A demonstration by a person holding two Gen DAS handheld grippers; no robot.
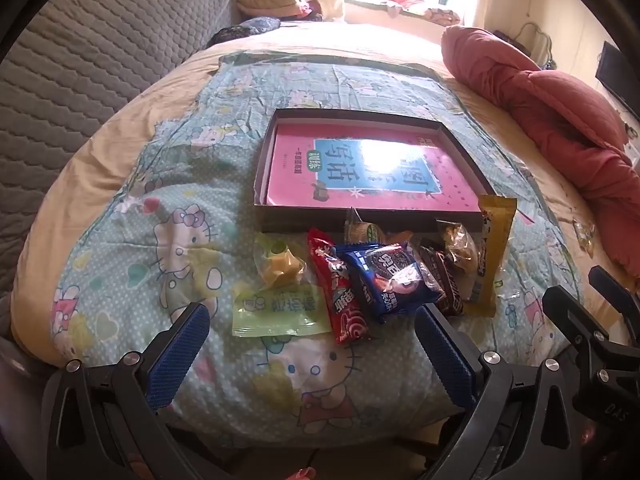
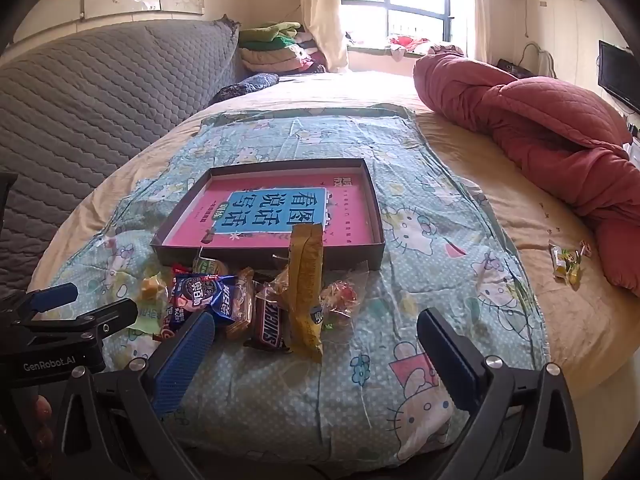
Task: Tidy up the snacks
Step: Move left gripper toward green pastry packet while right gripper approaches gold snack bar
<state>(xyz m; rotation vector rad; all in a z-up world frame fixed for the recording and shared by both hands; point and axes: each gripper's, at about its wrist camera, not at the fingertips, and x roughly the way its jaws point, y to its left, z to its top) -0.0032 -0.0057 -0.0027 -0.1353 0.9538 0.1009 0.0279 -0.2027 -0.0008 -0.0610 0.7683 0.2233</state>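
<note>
A shallow dark box point(image 1: 348, 222) point(image 2: 276, 258) with a pink book inside lies on a Hello Kitty cloth. Several snack packets lie in a heap just in front of it: a green packet point(image 1: 280, 314), a red packet point(image 1: 340, 300), a blue Oreo packet point(image 1: 390, 280) point(image 2: 204, 298), a Snickers bar point(image 2: 270, 326), and a long yellow packet point(image 1: 492, 252) point(image 2: 306, 288). My left gripper point(image 1: 312, 332) is open and empty, just short of the green and red packets. My right gripper point(image 2: 316, 340) is open and empty, near the yellow packet and Snickers.
The cloth point(image 2: 420, 272) covers a round bed with a beige sheet. A red quilt point(image 2: 540, 120) is bunched at the right. A few loose candies point(image 2: 566, 262) lie beside it. A grey padded headboard point(image 2: 80, 112) curves along the left.
</note>
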